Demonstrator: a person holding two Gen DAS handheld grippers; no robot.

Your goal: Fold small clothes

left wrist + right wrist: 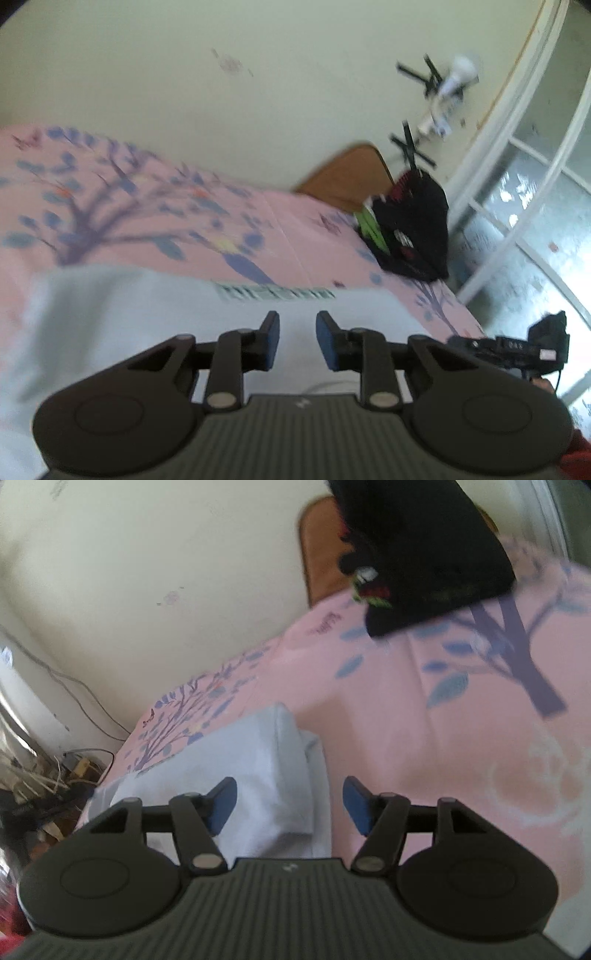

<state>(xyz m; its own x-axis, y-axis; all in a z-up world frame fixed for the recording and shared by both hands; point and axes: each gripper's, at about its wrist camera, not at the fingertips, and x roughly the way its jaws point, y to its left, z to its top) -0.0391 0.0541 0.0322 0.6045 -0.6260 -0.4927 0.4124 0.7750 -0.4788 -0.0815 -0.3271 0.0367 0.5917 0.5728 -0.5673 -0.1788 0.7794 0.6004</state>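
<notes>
Soft pale-blue garment point(266, 775) folded on pink bedsheet point(424, 738), both grippers' fingers apart

Nothing here reads clearly. The pale blue garment point(147, 314) carries a dark green printed band point(275, 292) along its far edge on the pink bedsheet point(295, 221), but blur leaves its letters illegible. In the right wrist view, small purple script point(327, 624) sits on the bedsheet point(388, 720) near the black folded garment point(424, 554), too smeared to make out. The black device point(517, 349) past the bed's right edge shows pale marks, also unreadable.
</notes>
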